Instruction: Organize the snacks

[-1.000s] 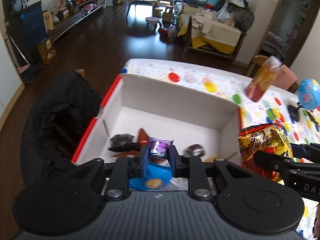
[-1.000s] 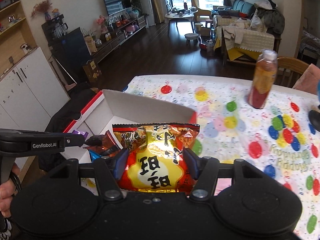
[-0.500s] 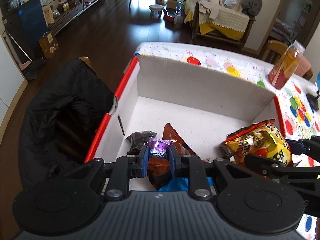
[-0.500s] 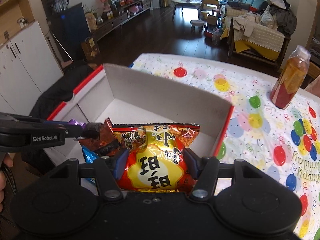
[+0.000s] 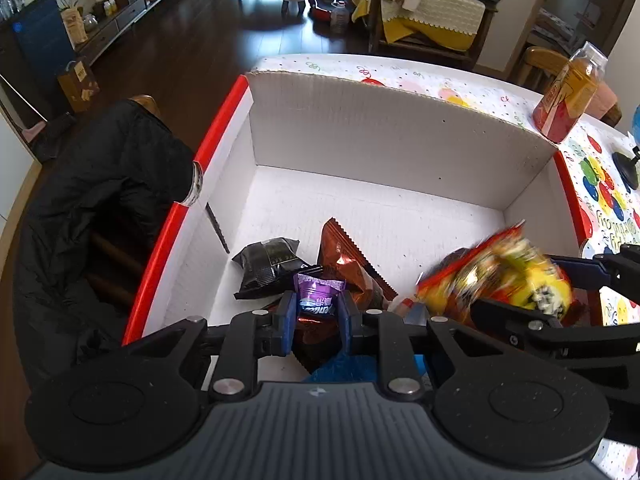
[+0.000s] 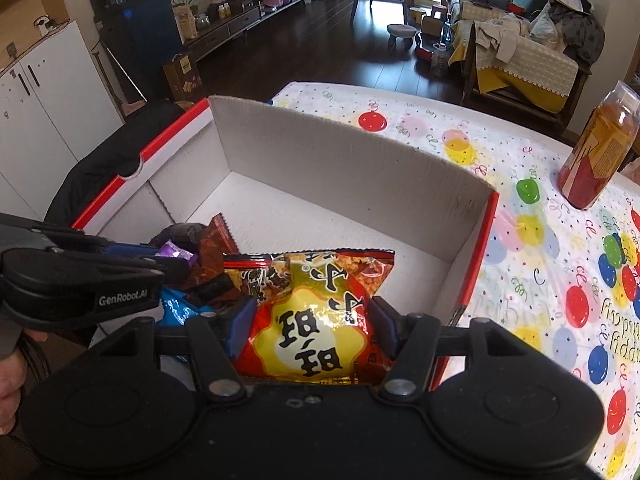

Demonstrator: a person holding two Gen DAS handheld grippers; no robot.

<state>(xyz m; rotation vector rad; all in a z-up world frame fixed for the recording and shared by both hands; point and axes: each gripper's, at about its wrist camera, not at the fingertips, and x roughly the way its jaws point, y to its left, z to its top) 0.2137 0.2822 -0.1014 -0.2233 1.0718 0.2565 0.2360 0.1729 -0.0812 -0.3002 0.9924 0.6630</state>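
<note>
A white cardboard box with red edges (image 5: 392, 136) (image 6: 348, 168) stands on the table. My left gripper (image 5: 318, 310) is shut on a small purple candy packet (image 5: 318, 292), held low over the box's near left part. My right gripper (image 6: 308, 320) is shut on a red and yellow snack bag (image 6: 316, 312), over the box's near right part; the bag shows blurred in the left wrist view (image 5: 500, 276). In the box lie a black packet (image 5: 268, 264), a brown packet (image 5: 348, 264) and a blue packet (image 6: 176, 308).
An orange drink bottle (image 6: 600, 148) (image 5: 568, 92) stands on the balloon-print tablecloth (image 6: 560, 264) right of the box. A chair with a black jacket (image 5: 100, 216) is at the box's left. A black stand base (image 5: 628, 164) sits far right.
Both grippers have moved forward and down, from the box's near edge to low inside it, each keeping hold of its snack.
</note>
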